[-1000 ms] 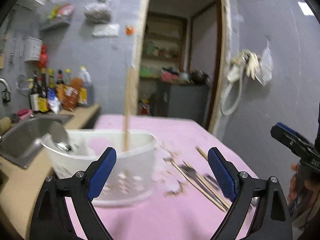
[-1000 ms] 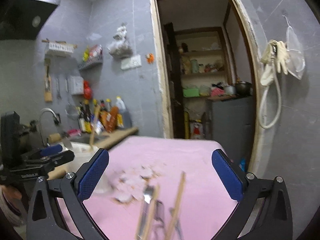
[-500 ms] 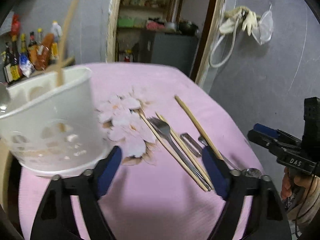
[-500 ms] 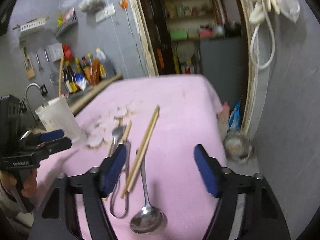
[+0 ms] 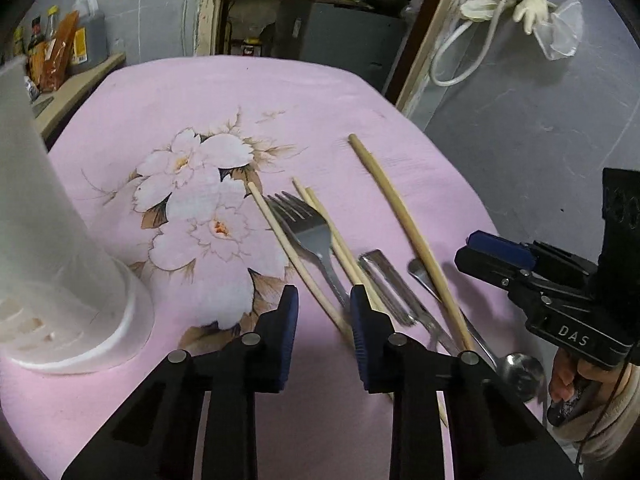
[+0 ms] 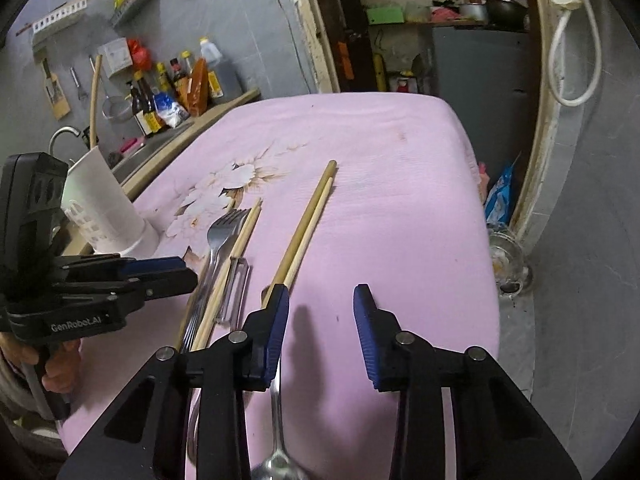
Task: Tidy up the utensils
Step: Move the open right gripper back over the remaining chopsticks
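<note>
On the pink cloth of the desk, right of its printed white flowers, the utensils lay side by side, roughly parallel, running away from the cameras. Metal fork: tines pointing away, dull grey, handle passing under the left tongs. Thin pale wooden chopsticks flanked the fork on both sides, touching or nearly touching it. Next to them lay a flat metal piece with a slot, kind not determinable. Further right: a thicker, longer pair of light wooden chopsticks, lying across the handle of a metal spoon, whose shiny bowl faced the near edge.

Left tongs: jaws had just been closing, now narrowly apart, one thin chopstick and the fork handle in the gap; pads not seen pressing on either. Right tongs: jaws had also just been closing, still apart, only bare cloth between them, the long chopsticks' near ends just beside the left pad.

White perforated holder stood at the desk's left edge, one wooden stick upright in it.
</note>
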A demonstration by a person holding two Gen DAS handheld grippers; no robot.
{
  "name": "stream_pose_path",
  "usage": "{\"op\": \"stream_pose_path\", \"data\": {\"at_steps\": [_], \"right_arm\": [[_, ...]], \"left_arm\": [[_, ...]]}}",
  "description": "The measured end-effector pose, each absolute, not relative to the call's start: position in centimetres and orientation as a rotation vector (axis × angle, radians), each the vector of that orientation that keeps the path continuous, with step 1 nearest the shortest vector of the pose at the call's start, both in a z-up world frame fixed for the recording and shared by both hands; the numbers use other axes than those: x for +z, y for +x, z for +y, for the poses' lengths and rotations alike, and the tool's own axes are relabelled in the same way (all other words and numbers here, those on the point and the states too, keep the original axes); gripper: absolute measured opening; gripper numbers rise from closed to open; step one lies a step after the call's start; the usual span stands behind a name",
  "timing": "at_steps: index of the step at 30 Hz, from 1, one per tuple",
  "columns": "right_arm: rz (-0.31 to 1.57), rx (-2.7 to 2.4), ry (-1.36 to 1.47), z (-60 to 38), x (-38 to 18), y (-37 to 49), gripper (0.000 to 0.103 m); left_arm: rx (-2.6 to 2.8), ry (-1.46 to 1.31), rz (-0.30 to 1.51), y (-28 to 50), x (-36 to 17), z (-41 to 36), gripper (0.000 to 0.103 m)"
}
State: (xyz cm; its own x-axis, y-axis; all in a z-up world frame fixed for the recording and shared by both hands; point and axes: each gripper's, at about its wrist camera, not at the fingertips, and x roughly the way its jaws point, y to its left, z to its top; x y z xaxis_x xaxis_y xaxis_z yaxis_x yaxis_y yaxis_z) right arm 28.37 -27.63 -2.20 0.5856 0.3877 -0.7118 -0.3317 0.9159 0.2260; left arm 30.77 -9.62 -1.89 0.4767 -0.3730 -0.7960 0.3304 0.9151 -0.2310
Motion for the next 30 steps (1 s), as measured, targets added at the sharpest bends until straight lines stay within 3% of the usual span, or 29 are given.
{"op": "stream_pose_path", "data": {"at_steps": [7, 13, 17, 22, 30], "right_arm": [[0.876, 0.442, -0.003, -25.8, -2.2, 30.8, 0.028], [0.879, 0.419, -0.023, -25.4, -2.3, 31.7, 0.018], [0.886, 0.420, -0.022, -25.4, -2.2, 31.7, 0.017], [0.890, 0.432, -0.039, -24.7, -2.1, 32.0, 0.017], [0.894, 0.398, -0.160, -23.4, -2.2, 31.7, 0.017]], "left_arm": [[-0.420, -0.098, 0.991, 32.6, -2.5, -9.2, 0.019], [-0.423, -0.112, 0.990, 32.5, -2.4, -8.9, 0.015], [-0.424, -0.113, 0.989, 32.1, -2.3, -9.1, 0.014], [-0.410, -0.100, 0.993, 31.8, -2.3, -9.3, 0.005], [-0.409, -0.113, 1.009, 32.0, -2.7, -9.4, 0.006]]}}
